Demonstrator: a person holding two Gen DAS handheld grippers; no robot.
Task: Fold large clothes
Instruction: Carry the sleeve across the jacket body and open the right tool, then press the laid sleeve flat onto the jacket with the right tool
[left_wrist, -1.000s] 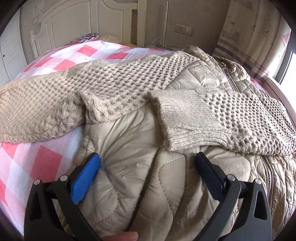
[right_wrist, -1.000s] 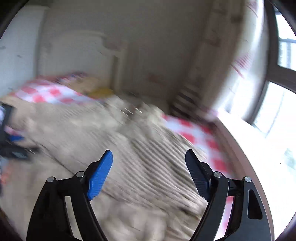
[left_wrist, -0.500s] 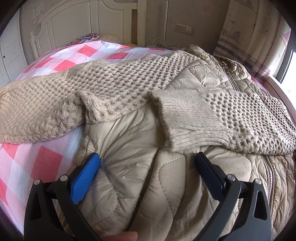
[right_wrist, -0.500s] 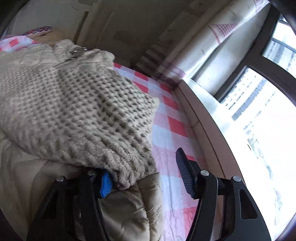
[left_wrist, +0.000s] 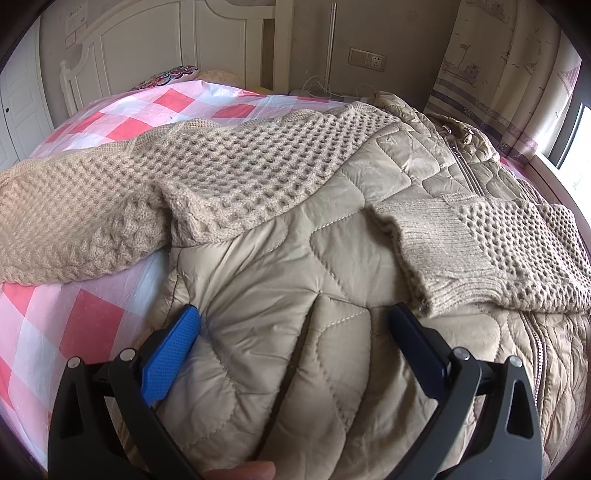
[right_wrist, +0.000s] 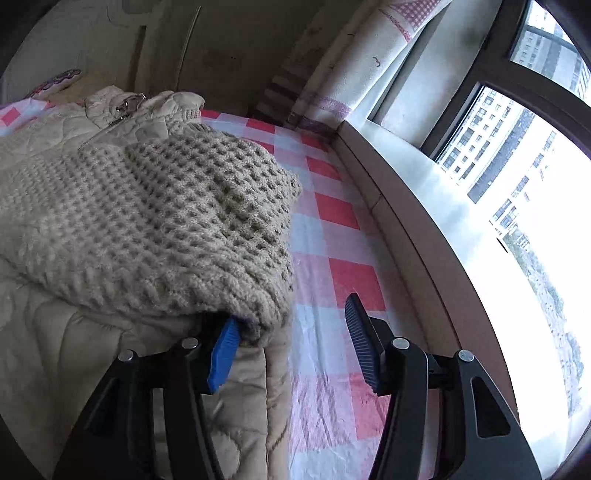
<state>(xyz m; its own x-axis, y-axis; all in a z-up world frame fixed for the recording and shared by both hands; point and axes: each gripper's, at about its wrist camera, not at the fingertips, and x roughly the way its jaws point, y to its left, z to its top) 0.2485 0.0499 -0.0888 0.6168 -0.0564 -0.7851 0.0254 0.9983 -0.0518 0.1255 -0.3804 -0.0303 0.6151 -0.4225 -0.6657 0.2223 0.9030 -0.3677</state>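
A beige quilted jacket (left_wrist: 277, 288) lies spread on the bed, and a beige waffle-knit sweater (left_wrist: 240, 173) is draped across it, one sleeve (left_wrist: 480, 251) folded onto the jacket's front. My left gripper (left_wrist: 293, 310) is open, its fingers straddling a bulge of the jacket's lower part. In the right wrist view the sweater (right_wrist: 166, 221) ends in a thick hem over the jacket (right_wrist: 55, 350). My right gripper (right_wrist: 291, 310) is closing: its blue left finger (right_wrist: 225, 347) is tucked under the hem's corner, and the right finger (right_wrist: 360, 343) stands apart over the sheet.
The bed has a pink and white checked sheet (left_wrist: 74, 332). A white headboard (left_wrist: 147, 48) and a patterned pillow (left_wrist: 166, 75) are at the far end. A window sill (right_wrist: 424, 206), window (right_wrist: 535, 184) and curtain (right_wrist: 351, 66) run along the bed's right side. A fingertip (left_wrist: 240, 472) shows below.
My right gripper has swung down to the sweater's right edge, its jaws have narrowed, and its left finger has slid under the hem. The left gripper has stayed put.
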